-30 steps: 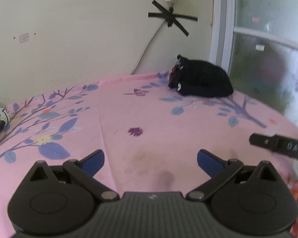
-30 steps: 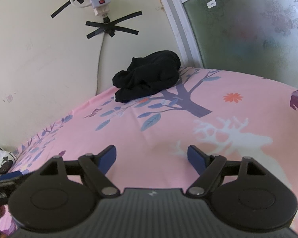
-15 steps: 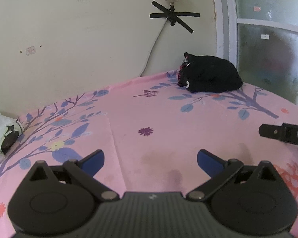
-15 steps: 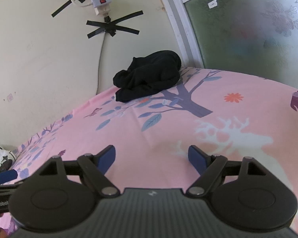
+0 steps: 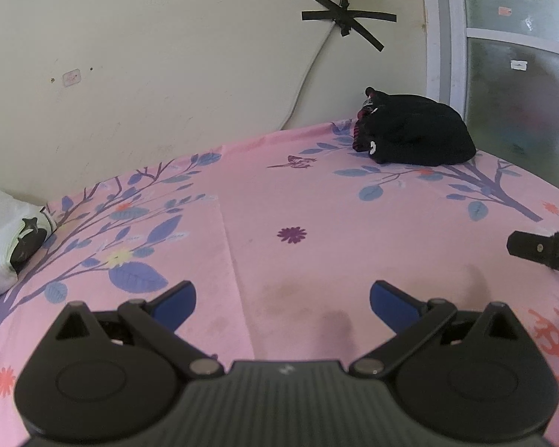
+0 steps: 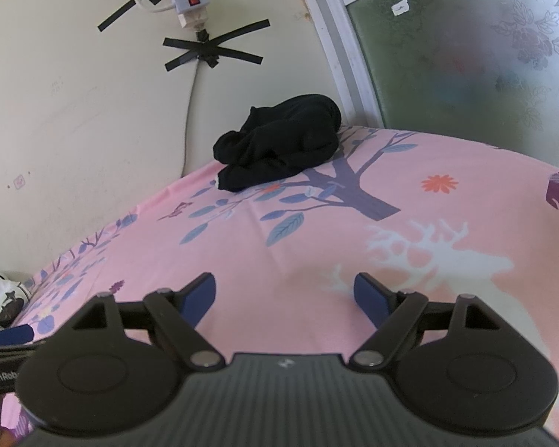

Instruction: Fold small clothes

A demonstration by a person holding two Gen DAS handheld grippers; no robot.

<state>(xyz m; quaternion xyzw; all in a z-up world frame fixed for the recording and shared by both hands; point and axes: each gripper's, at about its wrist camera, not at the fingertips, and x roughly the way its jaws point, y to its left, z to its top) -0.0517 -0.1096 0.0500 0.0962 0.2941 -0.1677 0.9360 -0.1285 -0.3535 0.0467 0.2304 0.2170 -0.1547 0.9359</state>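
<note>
Left gripper (image 5: 282, 300): jaws apart, nothing between them, above the pink floral sheet (image 5: 316, 201). Right gripper (image 6: 285, 294): jaws apart, nothing held, over the same sheet. Black garment (image 5: 413, 136): bundled, at the sheet's far edge against the wall, beside the window frame (image 5: 445, 37). White garment (image 5: 3, 234): at the sheet's left edge.

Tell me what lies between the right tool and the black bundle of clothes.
Only bare pink floral bedsheet lies between the open right tool and the black bundle of clothes by the wall; the right wrist view shows it.
</note>
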